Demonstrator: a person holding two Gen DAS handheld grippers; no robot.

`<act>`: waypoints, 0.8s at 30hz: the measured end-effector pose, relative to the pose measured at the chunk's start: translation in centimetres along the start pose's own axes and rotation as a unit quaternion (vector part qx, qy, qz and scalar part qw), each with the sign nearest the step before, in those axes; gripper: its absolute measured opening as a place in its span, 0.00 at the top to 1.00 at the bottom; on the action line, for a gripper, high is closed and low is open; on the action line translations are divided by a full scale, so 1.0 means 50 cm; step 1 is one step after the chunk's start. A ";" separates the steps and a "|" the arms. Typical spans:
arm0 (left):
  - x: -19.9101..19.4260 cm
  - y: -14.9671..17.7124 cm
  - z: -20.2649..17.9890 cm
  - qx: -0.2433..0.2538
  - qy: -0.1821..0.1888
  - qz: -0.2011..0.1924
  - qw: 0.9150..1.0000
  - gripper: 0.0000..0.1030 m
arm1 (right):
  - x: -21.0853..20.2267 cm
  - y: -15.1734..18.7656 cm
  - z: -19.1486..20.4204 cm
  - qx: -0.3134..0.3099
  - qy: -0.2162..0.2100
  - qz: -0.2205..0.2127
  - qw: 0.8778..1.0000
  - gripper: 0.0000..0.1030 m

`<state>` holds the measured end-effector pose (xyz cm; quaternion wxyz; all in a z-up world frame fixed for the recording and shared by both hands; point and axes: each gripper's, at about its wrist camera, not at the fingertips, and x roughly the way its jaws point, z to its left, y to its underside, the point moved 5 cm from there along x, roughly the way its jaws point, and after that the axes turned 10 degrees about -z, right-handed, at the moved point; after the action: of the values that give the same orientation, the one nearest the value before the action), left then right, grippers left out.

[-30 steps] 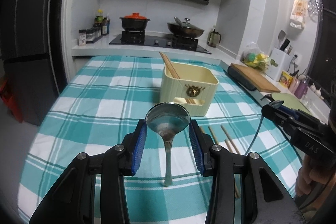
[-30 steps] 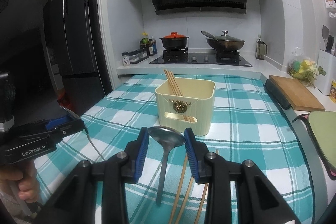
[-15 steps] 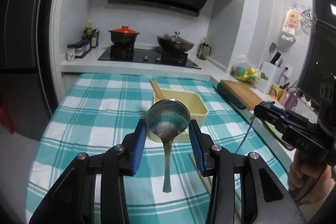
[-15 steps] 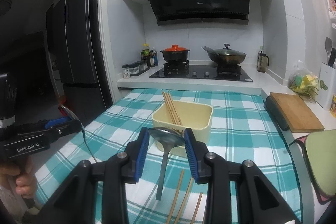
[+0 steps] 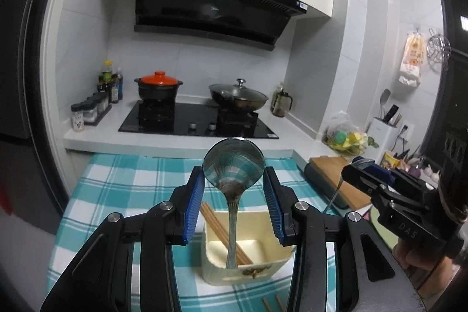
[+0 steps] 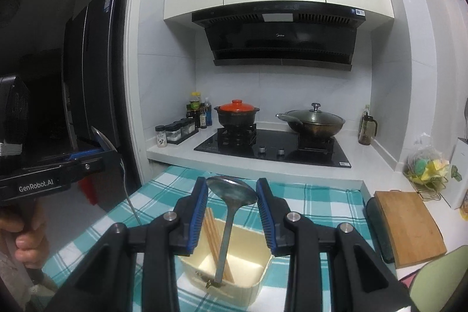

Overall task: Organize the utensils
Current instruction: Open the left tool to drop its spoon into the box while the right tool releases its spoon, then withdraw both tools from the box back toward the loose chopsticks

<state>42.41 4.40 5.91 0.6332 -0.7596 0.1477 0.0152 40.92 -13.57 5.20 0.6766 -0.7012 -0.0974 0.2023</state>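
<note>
Spoons are held one per gripper, each above the cream utensil box (image 5: 248, 253) that stands on the checked table (image 5: 122, 183).

Left gripper (image 5: 233, 195): the fingers (image 5: 194, 206) are closed on the bowl of the left spoon (image 5: 233, 165), with a blue pad touching each side of the bowl. The bowl stands upright at the fingertips and faces the camera. The handle hangs straight down between the fingers, and its tip lies over the near rim of the box.

Right gripper (image 6: 232, 209): the fingers (image 6: 199, 212) are closed on the bowl of the right spoon (image 6: 232, 190). The bowl sits between the blue pads near their far ends. The handle hangs down and slightly toward the left, and its tip lies at the near wall of the box (image 6: 231, 277), above the small metal ornament.

Chopsticks (image 5: 225, 230) lean inside the box, resting against its far-left corner. In the right wrist view they (image 6: 216, 241) cross just behind the right spoon's handle. More chopsticks (image 5: 272, 303) lie flat on the table in front of the box.

Each gripper shows in the other's view: the right one (image 5: 362, 168) at the right edge, the left one (image 6: 99, 146) at the left edge, each with a spoon handle hanging below.
</note>
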 end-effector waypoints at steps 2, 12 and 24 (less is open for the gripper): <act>0.040 0.011 0.001 0.000 -0.002 0.008 1.000 0.60 | 0.033 0.005 -0.013 -0.004 0.003 0.002 1.000 0.67; 0.211 0.179 0.035 -0.014 -0.023 0.117 0.993 0.60 | 0.189 0.165 -0.053 0.006 -0.008 0.118 0.993 0.67; 0.218 0.122 0.055 0.008 -0.059 0.112 0.992 0.38 | 0.269 0.179 -0.089 0.049 -0.001 0.158 0.986 0.66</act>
<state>51.79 3.88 -2.79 0.6414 -0.7306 0.1946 0.1300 53.67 -12.69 -5.69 0.6696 -0.6738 0.0241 0.3115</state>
